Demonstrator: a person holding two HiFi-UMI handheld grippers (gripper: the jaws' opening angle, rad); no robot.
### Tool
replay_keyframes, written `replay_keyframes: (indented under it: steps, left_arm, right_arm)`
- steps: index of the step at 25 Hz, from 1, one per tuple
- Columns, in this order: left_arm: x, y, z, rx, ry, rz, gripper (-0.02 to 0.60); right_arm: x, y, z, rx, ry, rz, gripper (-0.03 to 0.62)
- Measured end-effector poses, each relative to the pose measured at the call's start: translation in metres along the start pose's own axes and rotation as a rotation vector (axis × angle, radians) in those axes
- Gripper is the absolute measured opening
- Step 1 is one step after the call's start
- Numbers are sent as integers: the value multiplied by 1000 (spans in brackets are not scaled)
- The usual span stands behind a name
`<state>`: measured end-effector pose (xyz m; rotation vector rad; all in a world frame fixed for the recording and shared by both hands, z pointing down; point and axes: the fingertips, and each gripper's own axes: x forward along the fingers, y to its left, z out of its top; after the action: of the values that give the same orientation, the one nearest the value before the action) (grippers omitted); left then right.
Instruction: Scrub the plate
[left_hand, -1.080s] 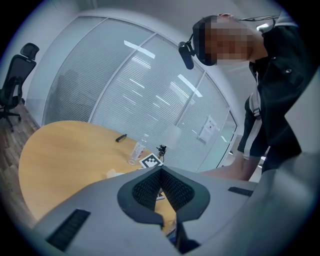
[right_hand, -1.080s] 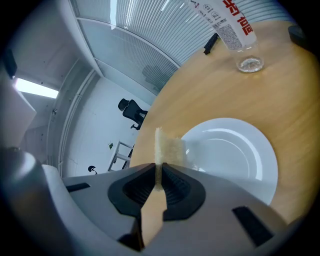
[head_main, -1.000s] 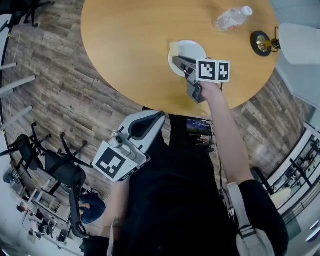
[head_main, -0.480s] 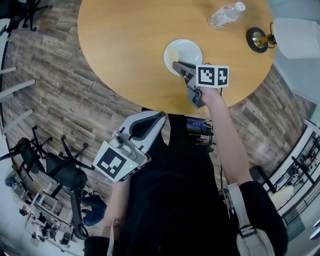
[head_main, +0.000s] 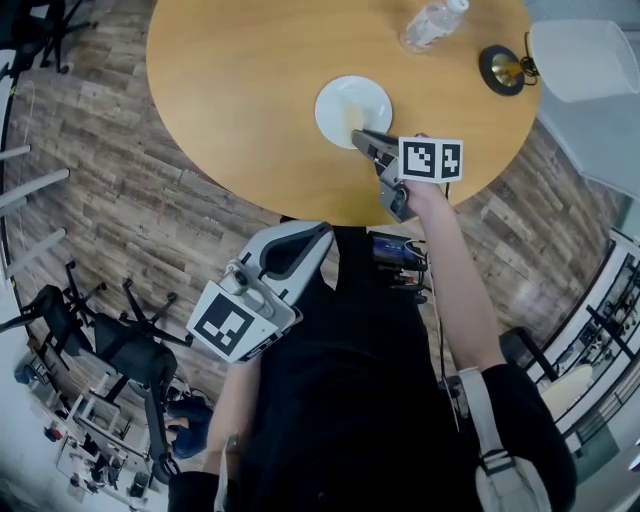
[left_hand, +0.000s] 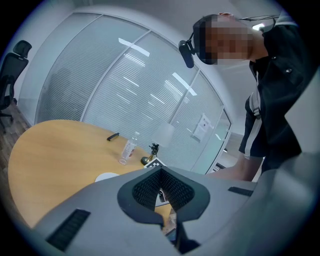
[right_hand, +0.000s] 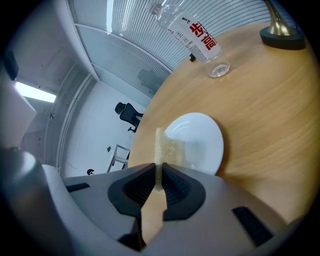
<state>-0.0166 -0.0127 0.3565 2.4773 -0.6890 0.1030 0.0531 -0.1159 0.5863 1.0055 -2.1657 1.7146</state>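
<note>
Holds the right gripper (head_main: 360, 137) out past the near edge of the round wooden table (head_main: 230, 90), jaws pinched tight on a thin, pale scrub pad (right_hand: 168, 148) sticking out edge-on beyond the tips. Reaches with that pad over the near rim of the white plate (head_main: 345, 100), lying flat a little in from the table's near edge; seems to hover just above the rim rather than press on it (hard to judge from either view). Carries the left gripper (head_main: 312, 236) low against the body, off the table, jaws closed together on nothing. Toward the far edge, a clear water bottle (head_main: 430, 22) on its side; by the right edge, a dark lamp base (head_main: 498, 68).
</note>
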Motion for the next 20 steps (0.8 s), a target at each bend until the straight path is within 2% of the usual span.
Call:
replay_keyframes:
  steps: [7,20]
  left_arm:
    - [-2,2,1,1,2,4,11]
    - [-13,31,4,-19,15,19,11]
  right_arm:
    - [4,-4,5,13,-6,-5,39]
    - [25,-12,44,20,-33,-23,40]
